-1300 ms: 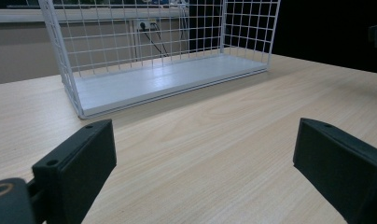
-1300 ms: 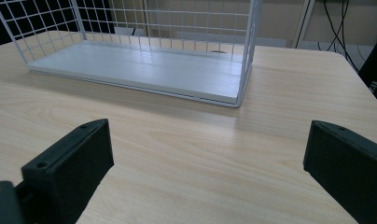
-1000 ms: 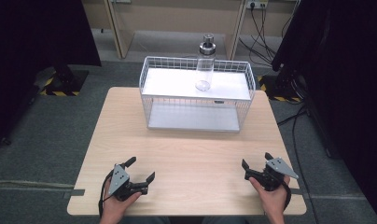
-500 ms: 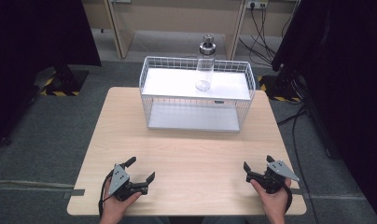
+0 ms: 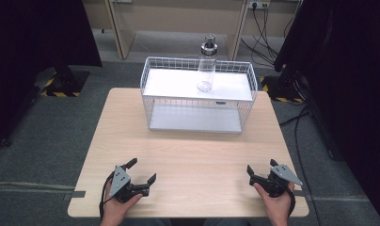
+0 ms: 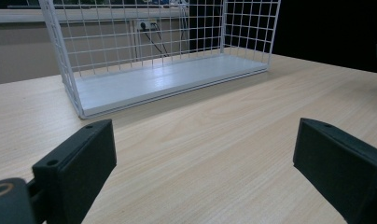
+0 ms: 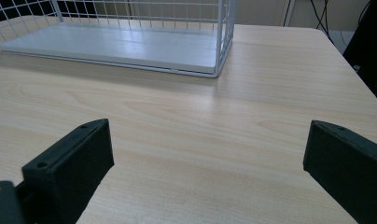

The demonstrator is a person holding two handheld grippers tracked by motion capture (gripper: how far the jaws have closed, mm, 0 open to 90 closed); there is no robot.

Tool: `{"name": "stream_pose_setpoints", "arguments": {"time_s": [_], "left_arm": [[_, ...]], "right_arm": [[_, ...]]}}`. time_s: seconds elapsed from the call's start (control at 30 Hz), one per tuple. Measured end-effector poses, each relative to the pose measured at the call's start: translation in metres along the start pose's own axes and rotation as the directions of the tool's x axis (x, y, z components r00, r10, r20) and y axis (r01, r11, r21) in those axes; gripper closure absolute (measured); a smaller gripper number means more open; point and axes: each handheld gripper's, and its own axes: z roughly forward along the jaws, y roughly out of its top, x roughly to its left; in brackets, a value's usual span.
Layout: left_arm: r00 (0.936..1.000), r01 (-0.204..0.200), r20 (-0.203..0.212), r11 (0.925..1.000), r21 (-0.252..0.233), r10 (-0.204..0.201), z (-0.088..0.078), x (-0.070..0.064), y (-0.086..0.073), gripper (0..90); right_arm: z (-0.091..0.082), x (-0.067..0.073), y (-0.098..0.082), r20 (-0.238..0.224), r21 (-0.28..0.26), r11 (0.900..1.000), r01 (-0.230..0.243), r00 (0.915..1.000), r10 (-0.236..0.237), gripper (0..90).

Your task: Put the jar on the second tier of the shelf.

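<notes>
left gripper (image 5: 142, 172) resting w/ jaws spread wide, gripping nothing, right gripper (image 5: 260, 169) likewise wide & empty, both lying at near table (image 5: 202, 155) edge, wire basket (image 5: 153, 101) sitting well apart at far side, clear bottle (image 5: 206, 70) standing upright inside, showing in high view

1. A light, wood-grain rectangular surface (image 5: 188, 150) stands on a grey carpeted floor (image 5: 61, 122).
2. A white wire-mesh basket with a flat white base (image 5: 197, 117) sits directly on the surface, at its far side and roughly centred; its near wall and base also show in the left gripper view (image 6: 168, 84) and the right gripper view (image 7: 130, 44).
3. A clear plastic bottle with a dark cap (image 5: 207, 66) stands upright at the basket's far wall; whether it is inside or just behind the basket I cannot tell.
4. The left claw (image 5: 140, 172) and the right claw (image 5: 259, 170), both with jaws spread wide, are low at the near edge, well apart from each other and from the basket.
</notes>
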Motion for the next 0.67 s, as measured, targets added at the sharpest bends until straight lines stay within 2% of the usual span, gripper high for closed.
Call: {"name": "stream_pose_setpoints", "arguments": {"time_s": [0.2, 0.67], "left_arm": [[1.0000, -0.002, 0.000, 1.0000, 0.000, 0.002, 0.0000, -0.0001, 0.0000, 5.2], [1.0000, -0.004, 0.000, 1.0000, 0.001, 0.004, 0.0001, -0.0003, 0.0001, 5.2]], "right_arm": [[0.0003, -0.0010, -0.0052, 0.006, 0.005, 1.000, -0.010, 0.9999, 0.010, 2.1], [-0.0012, -0.0024, -0.0053, 0.008, -0.016, 0.999, -0.030, 0.9995, 0.030, 2.2]]}}
